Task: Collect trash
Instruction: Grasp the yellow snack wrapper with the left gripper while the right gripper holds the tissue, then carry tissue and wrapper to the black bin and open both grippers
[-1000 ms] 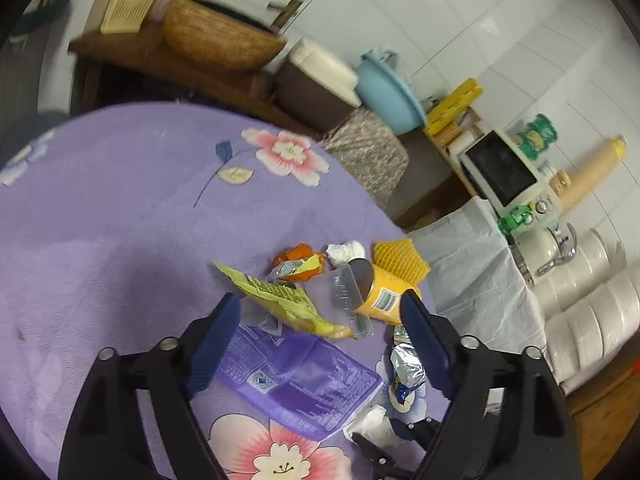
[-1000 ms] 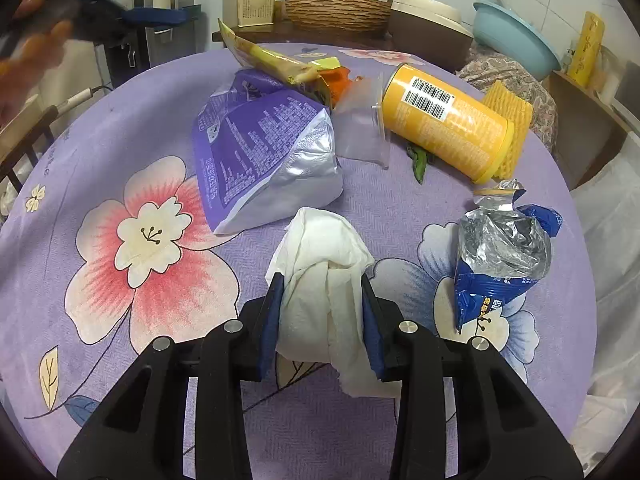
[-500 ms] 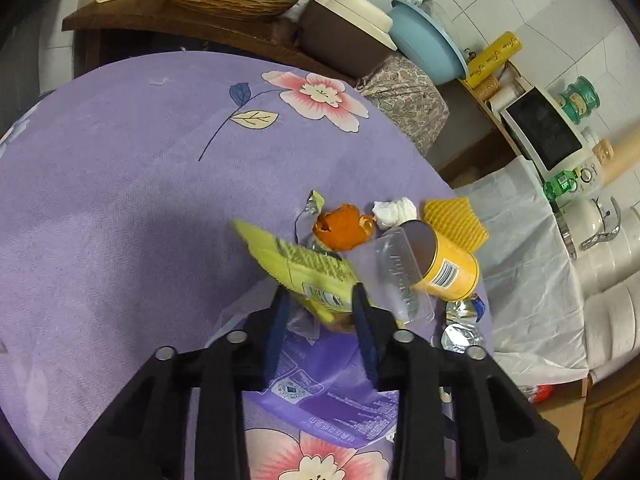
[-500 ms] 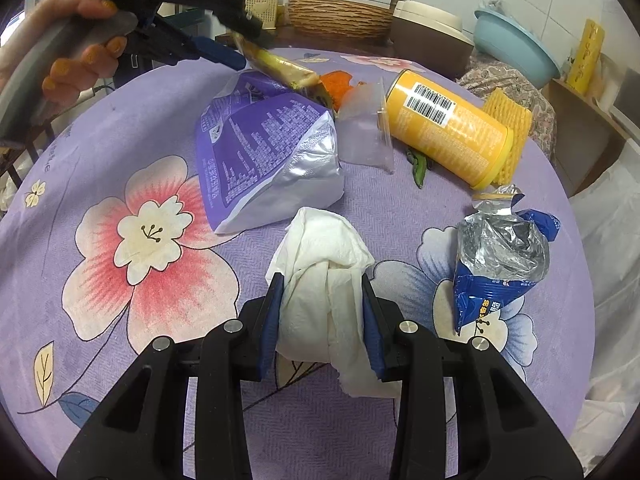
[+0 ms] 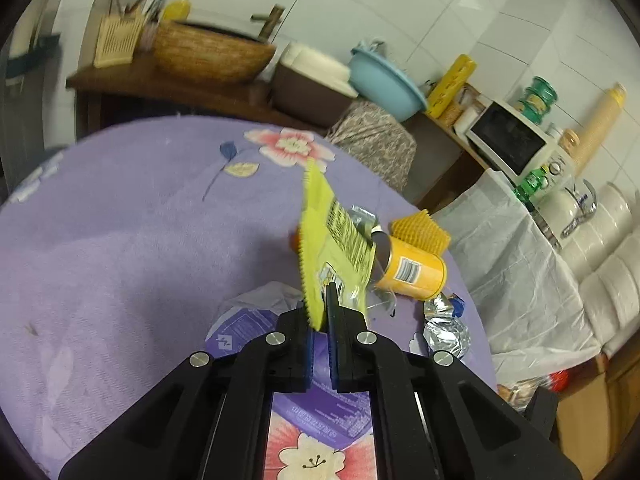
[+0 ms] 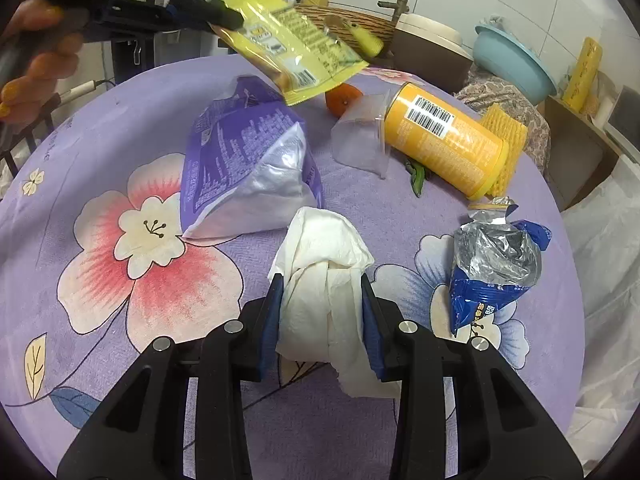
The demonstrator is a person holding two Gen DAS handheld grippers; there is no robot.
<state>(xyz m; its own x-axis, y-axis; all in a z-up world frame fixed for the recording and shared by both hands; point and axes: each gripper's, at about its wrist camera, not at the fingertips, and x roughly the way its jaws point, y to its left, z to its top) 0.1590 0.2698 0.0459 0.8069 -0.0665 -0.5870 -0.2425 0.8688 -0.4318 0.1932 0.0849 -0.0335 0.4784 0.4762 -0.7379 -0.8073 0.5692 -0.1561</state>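
My left gripper (image 5: 320, 312) is shut on a yellow snack wrapper (image 5: 332, 240) and holds it lifted above the purple flowered table (image 5: 120, 240); the wrapper also shows in the right wrist view (image 6: 292, 52), raised over the litter. My right gripper (image 6: 322, 300) is shut on a crumpled white tissue (image 6: 324, 280) low over the table. On the table lie a purple snack bag (image 6: 244, 160), a yellow canister on its side (image 6: 444, 144), a clear plastic cup (image 6: 360, 136), an orange peel (image 6: 340, 98) and a blue foil bag (image 6: 492, 276).
A yellow foam net (image 6: 506, 136) lies behind the canister. A wooden shelf with a wicker basket (image 5: 208, 56), a brown pot and a blue basin (image 5: 384, 84) stands beyond the table. A microwave (image 5: 508, 144) and a plastic-covered counter are at the right.
My left gripper closed on the yellow wrapper and lifted it off the table. My right gripper stayed still, holding the tissue.
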